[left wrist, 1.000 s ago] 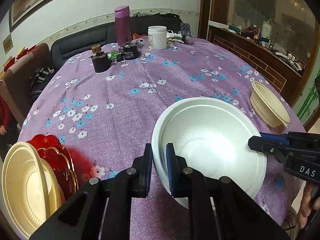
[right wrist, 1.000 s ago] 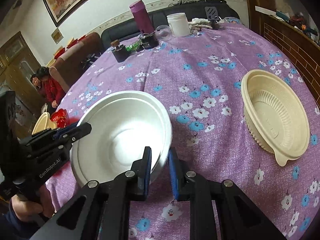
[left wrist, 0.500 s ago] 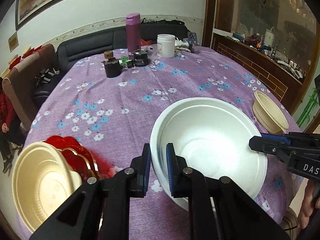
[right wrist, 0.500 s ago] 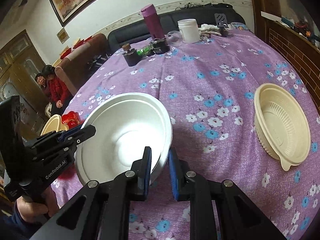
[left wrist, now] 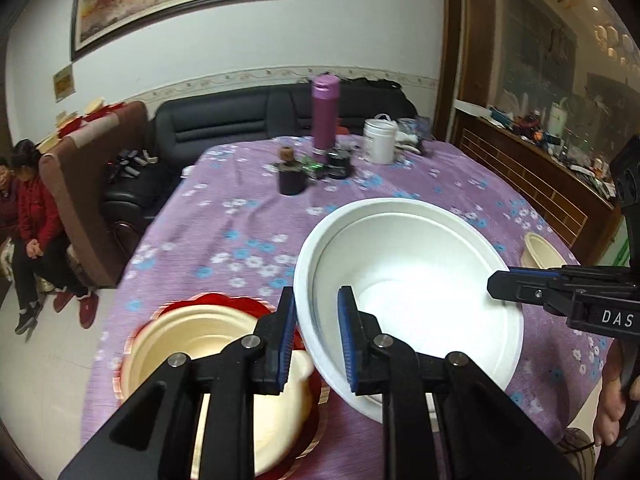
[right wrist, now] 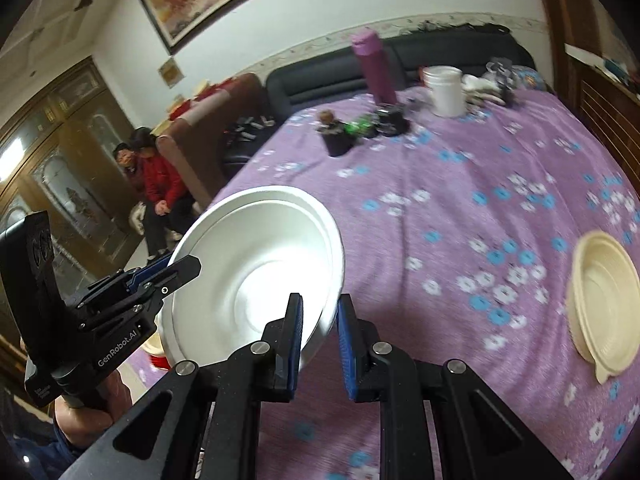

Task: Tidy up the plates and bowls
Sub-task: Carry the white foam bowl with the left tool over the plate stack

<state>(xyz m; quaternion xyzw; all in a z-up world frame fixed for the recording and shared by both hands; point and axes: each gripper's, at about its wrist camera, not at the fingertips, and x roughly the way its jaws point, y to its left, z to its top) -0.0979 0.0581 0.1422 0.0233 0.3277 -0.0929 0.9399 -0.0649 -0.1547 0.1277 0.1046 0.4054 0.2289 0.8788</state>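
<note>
White bowl [left wrist: 412,284], seemingly light, thin and flexible, hangs mid-frame above the purple tablecloth [left wrist: 224,220], rim pinched by right gripper [right wrist: 319,326] and loosening left gripper [left wrist: 317,330]; grip opposite rims

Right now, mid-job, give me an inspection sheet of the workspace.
Surface: table under purple floral cloth.
Job's things: white bowl lifted, tilted; cream bowl on red plate; second cream bowl apart.
Clutter: purple flask, white tub, dark jars.
Grippers: left tool straddles the bowl's rim, jaws opening; right tool shut on the opposite rim.
Cables: nothing seen.
Surroundings: sofa, seated people, sideboard.
</note>
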